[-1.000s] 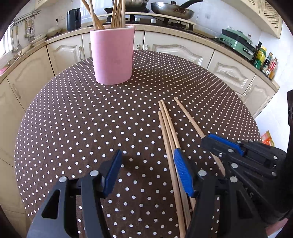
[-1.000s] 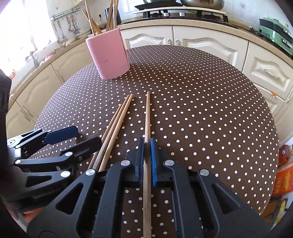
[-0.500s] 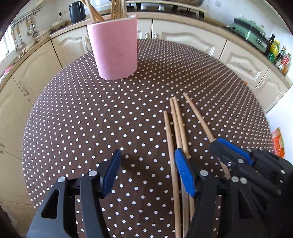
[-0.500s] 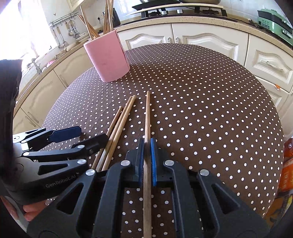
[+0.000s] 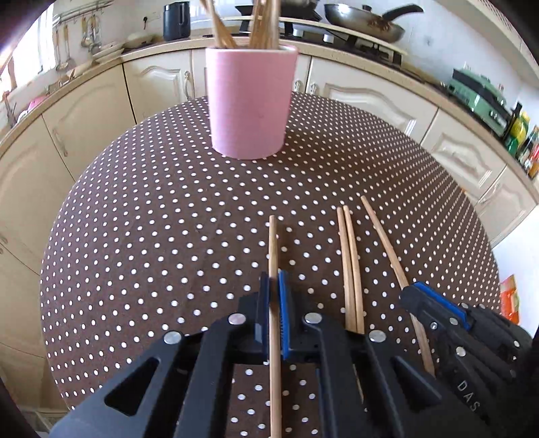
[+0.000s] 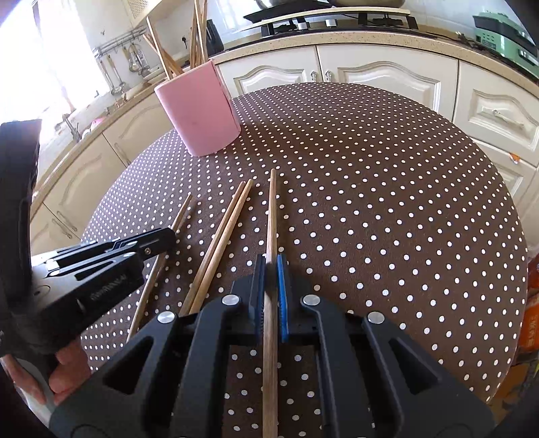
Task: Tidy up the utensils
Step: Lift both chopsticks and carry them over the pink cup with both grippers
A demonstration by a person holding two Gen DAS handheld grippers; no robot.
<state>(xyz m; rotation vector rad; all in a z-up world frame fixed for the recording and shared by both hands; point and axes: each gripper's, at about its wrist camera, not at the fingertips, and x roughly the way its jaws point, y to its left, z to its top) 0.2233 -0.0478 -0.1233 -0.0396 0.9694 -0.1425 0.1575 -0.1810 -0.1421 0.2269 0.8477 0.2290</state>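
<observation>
A pink holder (image 5: 251,101) with several wooden chopsticks in it stands at the far side of the dotted round table (image 5: 151,219); it also shows in the right wrist view (image 6: 198,111). My left gripper (image 5: 273,293) is shut on one chopstick (image 5: 273,249). My right gripper (image 6: 269,279) is shut on another chopstick (image 6: 271,215). Two chopsticks (image 5: 350,262) lie side by side on the cloth between the grippers, also in the right wrist view (image 6: 222,236). The right gripper shows in the left wrist view (image 5: 434,306); the left gripper shows in the right wrist view (image 6: 148,242).
Cream kitchen cabinets (image 5: 380,97) curve around the table. A frying pan (image 5: 363,28) and a stove stand on the counter behind. A green appliance (image 5: 478,94) and bottles (image 5: 522,138) stand at the right. Hanging utensils (image 6: 114,67) are at the left by the window.
My left gripper has closed on the leftmost chopstick and shifted it left, away from the pair. My right gripper stays shut on its chopstick.
</observation>
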